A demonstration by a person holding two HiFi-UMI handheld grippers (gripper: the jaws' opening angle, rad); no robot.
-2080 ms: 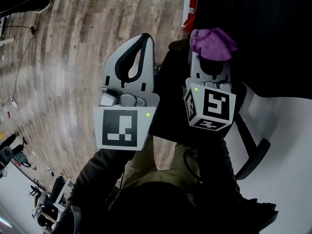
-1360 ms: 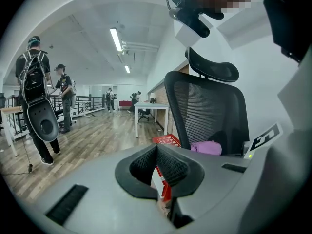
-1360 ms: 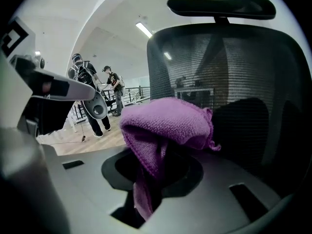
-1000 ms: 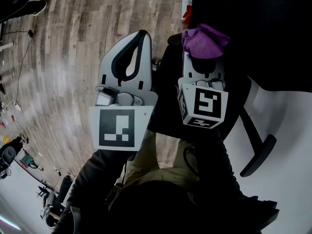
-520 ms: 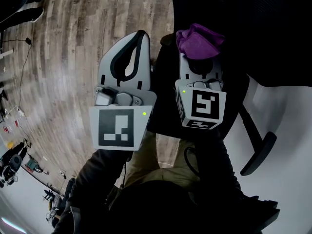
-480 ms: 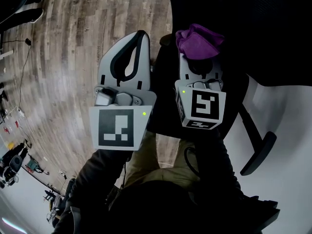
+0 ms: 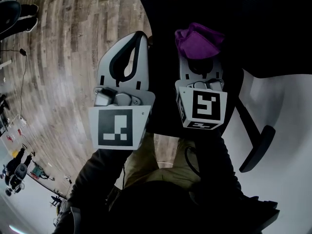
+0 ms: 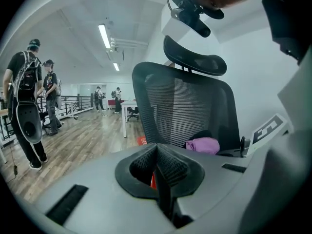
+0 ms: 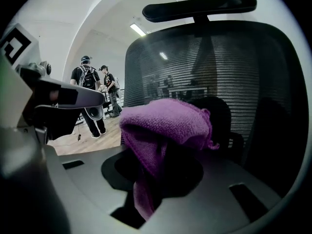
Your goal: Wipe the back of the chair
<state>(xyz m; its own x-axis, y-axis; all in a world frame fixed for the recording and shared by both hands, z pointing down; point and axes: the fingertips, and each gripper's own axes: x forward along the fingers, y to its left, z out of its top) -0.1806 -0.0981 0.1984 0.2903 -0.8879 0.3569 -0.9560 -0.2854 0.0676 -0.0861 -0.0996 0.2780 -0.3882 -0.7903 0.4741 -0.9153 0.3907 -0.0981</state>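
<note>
Closer than two seconds ago, both grippers have advanced on the chair back. Nearest, the right gripper keeps its fingers clamped on a bunched purple cloth, soft and light, likely to sag, best gripped at its gathered middle. Alongside, the left gripper has its fingers together, holding nothing. Just beyond rises the dark mesh; whether the cloth touches it is unclear. The seat is hidden, and people stand far off.
</note>
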